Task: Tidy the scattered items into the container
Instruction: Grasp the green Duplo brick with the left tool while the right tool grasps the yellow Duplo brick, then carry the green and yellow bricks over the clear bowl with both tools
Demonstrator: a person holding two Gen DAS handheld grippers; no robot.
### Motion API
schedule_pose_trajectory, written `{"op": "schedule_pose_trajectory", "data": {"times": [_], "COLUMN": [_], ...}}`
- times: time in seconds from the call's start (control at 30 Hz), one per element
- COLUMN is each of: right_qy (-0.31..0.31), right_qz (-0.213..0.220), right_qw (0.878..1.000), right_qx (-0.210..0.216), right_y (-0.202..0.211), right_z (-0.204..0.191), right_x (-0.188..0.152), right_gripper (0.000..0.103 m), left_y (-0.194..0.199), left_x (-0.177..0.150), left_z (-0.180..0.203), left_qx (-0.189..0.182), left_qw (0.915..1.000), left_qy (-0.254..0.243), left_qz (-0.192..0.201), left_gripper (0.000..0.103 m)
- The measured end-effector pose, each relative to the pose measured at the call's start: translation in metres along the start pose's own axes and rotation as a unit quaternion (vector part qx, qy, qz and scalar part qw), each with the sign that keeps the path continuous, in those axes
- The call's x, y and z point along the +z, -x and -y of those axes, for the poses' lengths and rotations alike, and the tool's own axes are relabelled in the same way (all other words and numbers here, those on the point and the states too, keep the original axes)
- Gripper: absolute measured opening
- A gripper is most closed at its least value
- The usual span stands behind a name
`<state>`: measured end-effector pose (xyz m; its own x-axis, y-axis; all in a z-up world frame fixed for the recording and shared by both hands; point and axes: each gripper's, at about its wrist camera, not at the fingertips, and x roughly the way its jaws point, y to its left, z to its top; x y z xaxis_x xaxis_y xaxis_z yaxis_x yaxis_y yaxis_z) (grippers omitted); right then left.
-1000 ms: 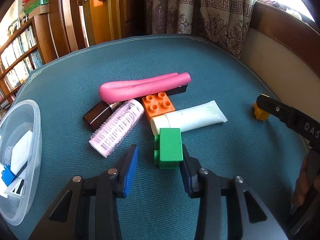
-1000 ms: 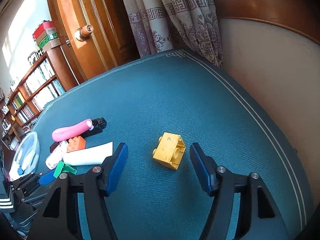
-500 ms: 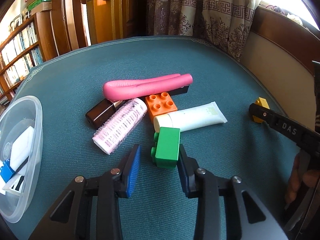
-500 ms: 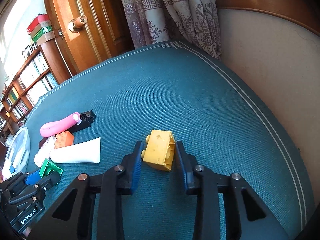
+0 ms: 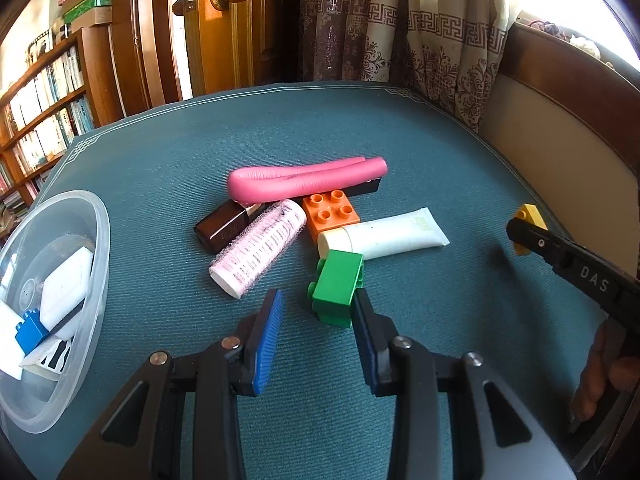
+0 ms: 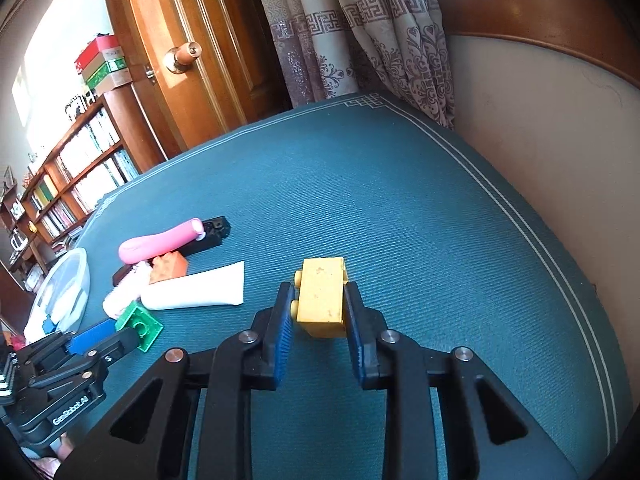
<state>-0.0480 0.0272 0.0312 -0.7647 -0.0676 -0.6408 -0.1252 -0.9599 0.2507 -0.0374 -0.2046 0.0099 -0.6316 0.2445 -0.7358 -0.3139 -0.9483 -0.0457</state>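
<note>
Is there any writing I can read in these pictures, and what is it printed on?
"DAS", cut off at the frame edge: on the right tool's black arm.
"GenRobot.AI": on the left tool's black body.
Black marks on the card in the clear container: unreadable.
Book spines and stacked boxes: too small to read.

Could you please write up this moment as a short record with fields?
surface: teal cloth
container: clear bowl at left, holding a blue brick and white items
loose pile: pink roll, curler, orange brick, white tube, brown box
left gripper: open, right finger touching green brick
right gripper: shut on yellow brick
</note>
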Motion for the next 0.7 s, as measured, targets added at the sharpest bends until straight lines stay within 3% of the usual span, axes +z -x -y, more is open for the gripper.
{"op": "schedule_pose_trajectory", "data": {"times": [0.7], "right_qy": [-0.015], "right_qz": [-0.007], "right_qw": [1.0], "right_qx": [0.011], "right_y": [0.013], "right_z": [-0.002], "right_x": [-0.02], "right_gripper": [0.027], "left_y": [-0.023], "left_x": [0.007], "left_z": [0.006], "left_qx": [-0.007], "left_qw": [0.9999], "left_qy": [-0.003], "left_qz": [-0.009], "left_gripper": [0.039]}}
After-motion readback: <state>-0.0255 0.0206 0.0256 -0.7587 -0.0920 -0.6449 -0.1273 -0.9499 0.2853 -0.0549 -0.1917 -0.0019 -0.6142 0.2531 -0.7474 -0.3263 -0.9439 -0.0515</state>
